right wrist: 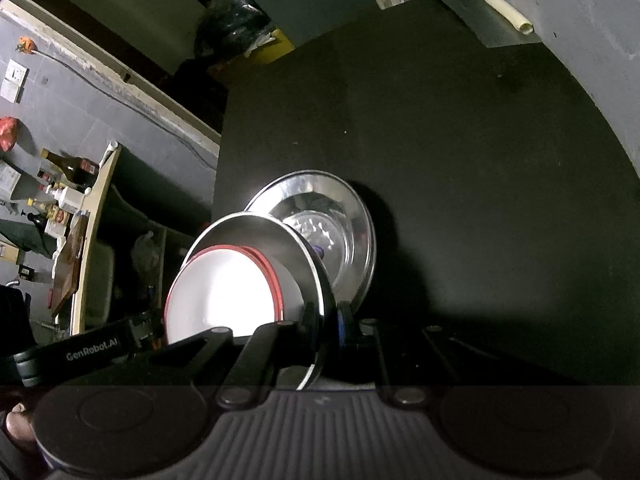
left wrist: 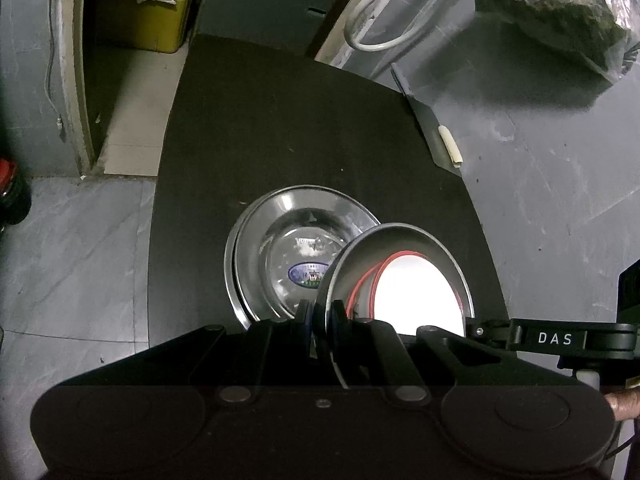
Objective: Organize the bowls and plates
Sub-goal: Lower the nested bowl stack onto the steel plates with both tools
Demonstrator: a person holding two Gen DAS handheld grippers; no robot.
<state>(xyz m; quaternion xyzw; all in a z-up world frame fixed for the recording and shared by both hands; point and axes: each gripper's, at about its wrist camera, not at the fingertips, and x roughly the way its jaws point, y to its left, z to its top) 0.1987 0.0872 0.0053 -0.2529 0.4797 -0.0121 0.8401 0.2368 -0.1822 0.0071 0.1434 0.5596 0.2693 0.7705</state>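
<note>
On the black table (left wrist: 280,128), grey tiled floor (left wrist: 72,248) alongside, steel plates (left wrist: 280,232) rest.

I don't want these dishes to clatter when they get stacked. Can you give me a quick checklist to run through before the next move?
1. Left tongs clamped on the rim of the carried steel plate: ok.
2. Right tongs clamped on the opposite rim of the same plate: ok.
3. White red-rimmed dish seated inside the carried plate: ok, though it sits off centre.
4. Carried plate level: not ok, it looks tilted.
5. Shiny steel plate with a blue sticker lying flat on the black table, free to receive: ok.
6. Gap between the carried plate and the lying one: cannot tell.
</note>
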